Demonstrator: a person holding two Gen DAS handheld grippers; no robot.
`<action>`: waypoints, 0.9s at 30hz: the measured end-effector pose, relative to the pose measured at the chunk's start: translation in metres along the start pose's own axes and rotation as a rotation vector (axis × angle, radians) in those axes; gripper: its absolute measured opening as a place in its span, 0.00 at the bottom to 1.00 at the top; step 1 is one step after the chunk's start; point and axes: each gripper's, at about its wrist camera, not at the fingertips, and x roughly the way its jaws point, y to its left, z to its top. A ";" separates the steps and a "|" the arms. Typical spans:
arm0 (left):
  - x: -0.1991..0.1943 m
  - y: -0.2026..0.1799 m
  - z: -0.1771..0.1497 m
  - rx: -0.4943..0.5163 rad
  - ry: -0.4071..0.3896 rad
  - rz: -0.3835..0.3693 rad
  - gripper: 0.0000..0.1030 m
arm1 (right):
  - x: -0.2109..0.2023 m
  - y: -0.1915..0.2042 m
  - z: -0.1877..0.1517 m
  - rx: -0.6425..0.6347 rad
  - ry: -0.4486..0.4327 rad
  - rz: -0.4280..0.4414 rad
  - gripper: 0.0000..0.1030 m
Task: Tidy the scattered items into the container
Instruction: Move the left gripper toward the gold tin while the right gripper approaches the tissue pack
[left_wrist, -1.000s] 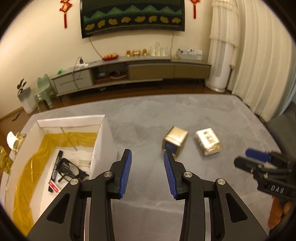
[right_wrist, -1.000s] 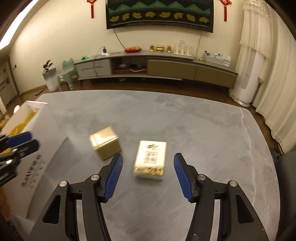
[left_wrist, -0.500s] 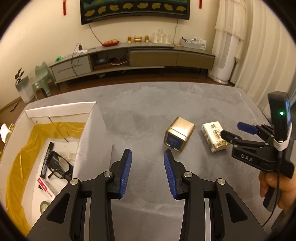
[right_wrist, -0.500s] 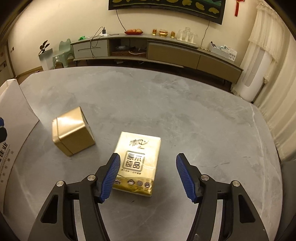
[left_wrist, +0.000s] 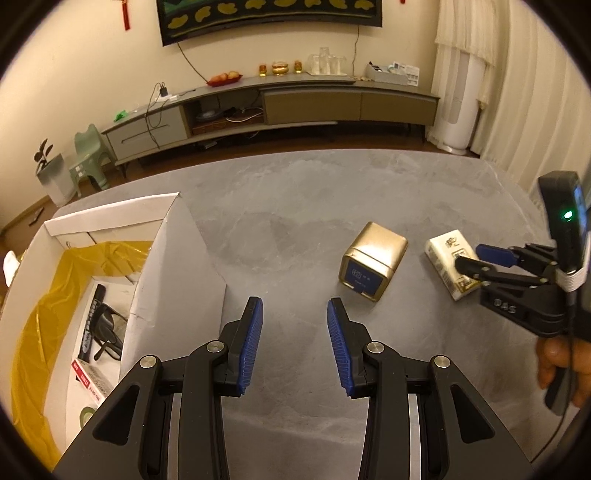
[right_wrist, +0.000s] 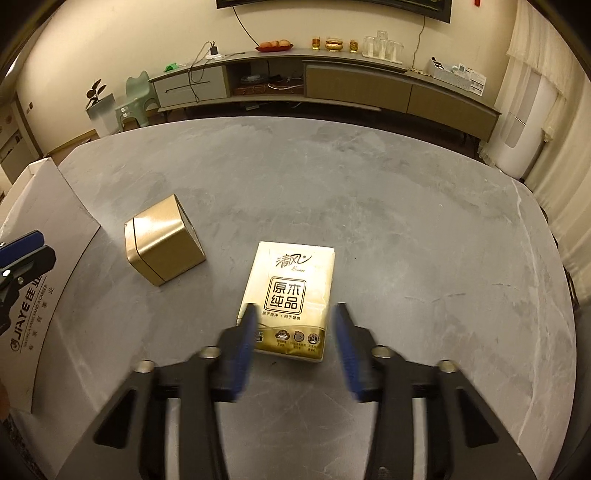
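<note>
A gold-and-white tissue pack lies flat on the grey table. My right gripper is low over its near end, one finger on each side, blurred by motion, with a gap still showing. The left wrist view shows the same right gripper straddling the pack. A gold tin lies tipped just left of the pack. My left gripper hangs open and empty over bare table. To its left is the white cardboard box, which holds glasses and a marker.
A yellow plastic liner and a small red-and-white carton are also in the box. A hand holds the right gripper at the table's right edge. Beyond the table's far edge stands a long TV cabinet.
My right gripper has dropped forward onto the tissue pack and its fingers have narrowed around it. The left gripper has stayed open and shifted only slightly by the box.
</note>
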 end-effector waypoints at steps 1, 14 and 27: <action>0.000 0.000 0.001 -0.001 -0.001 0.001 0.37 | 0.002 0.000 0.000 -0.002 -0.008 -0.001 0.60; 0.009 -0.014 0.003 0.032 0.005 -0.012 0.41 | -0.009 -0.006 -0.004 0.029 0.058 0.041 0.32; 0.048 -0.035 0.026 0.067 0.021 -0.046 0.47 | 0.003 -0.013 -0.007 0.064 0.080 0.101 0.46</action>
